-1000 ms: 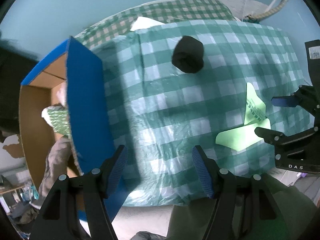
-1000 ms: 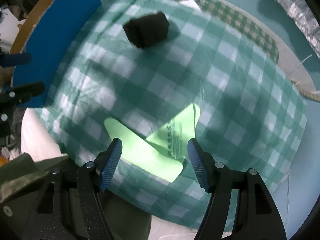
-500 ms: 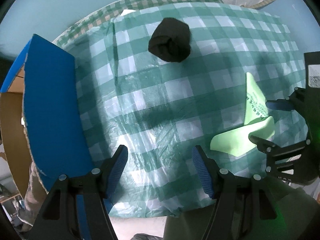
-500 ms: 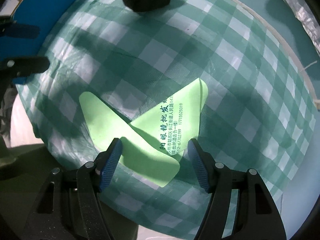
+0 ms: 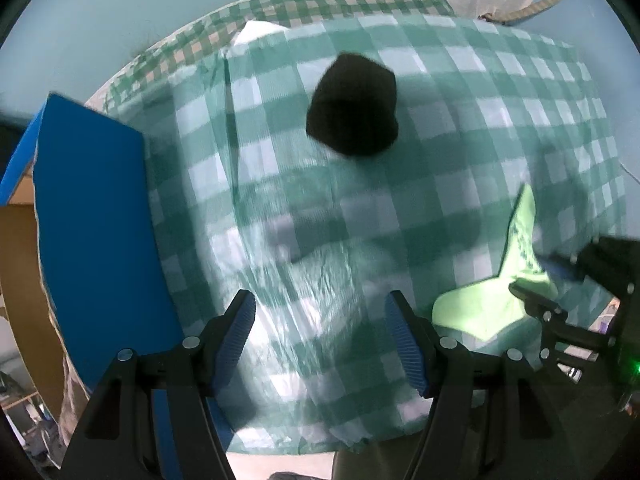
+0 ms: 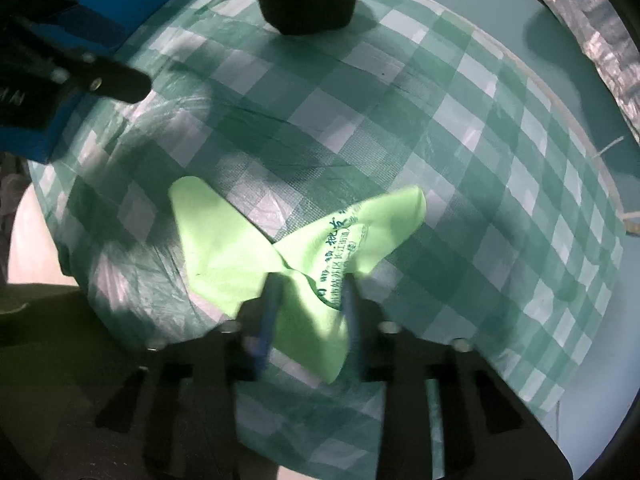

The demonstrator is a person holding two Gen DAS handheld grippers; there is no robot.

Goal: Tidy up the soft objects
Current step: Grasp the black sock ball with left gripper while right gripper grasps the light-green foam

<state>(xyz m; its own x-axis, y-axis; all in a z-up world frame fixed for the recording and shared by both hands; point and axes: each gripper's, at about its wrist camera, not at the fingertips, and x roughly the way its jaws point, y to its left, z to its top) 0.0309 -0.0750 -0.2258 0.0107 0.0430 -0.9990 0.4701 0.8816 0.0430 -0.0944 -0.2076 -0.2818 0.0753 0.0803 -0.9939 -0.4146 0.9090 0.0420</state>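
on the green checked cloth [image 6: 460,128] that covers the table, a light green cloth [image 6: 240,248] with printed characters lies bunched near the front edge, its two flaps spreading apart like wings. the right gripper [image 6: 310,300] has its blue pads on either side of the gathered middle of that cloth, the fingers drawn in close around the fabric; motion blur hides whether they are fully pinched on it, so i cannot tell if the grip is complete. farther back on the checked cloth, well apart from the green one, sits a black rolled bundle [image 5: 354,106], alone and untouched. the left gripper [image 5: 320,336] hovers over the front of the checked cloth with its jaws spread wide and nothing between them. just off the left edge of the checked cloth stands a cardboard box [image 5: 92,216] with a blue outer wall and a brown inside, close beside the left gripper.
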